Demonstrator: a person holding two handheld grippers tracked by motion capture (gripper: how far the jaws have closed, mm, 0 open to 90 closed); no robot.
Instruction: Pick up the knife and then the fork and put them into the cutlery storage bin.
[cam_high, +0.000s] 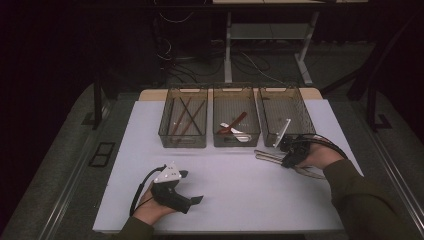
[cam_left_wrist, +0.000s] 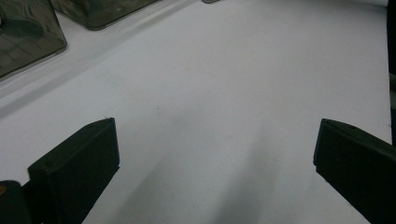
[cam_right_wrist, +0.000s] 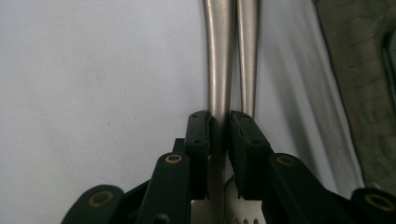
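Observation:
Two slim metal utensils (cam_high: 265, 156) lie side by side on the white table (cam_high: 225, 200), just in front of the right-hand bin. My right gripper (cam_high: 289, 154) is down over them. In the right gripper view its pads (cam_right_wrist: 198, 140) press from both sides on the handle of one metal utensil (cam_right_wrist: 219, 60), while the second handle (cam_right_wrist: 247, 56) runs alongside, outside the jaws. My left gripper (cam_high: 190, 186) rests near the table's front left in a hand. Its jaws stand wide apart with only bare table between them (cam_left_wrist: 215, 154).
Three smoky translucent bins stand in a row at the back. The left bin (cam_high: 183, 140) holds brown sticks. The middle bin (cam_high: 236, 142) holds a wooden and a white utensil. The right bin (cam_high: 300, 112) is beside my right hand. Bin corners (cam_left_wrist: 28, 32) appear in the left gripper view.

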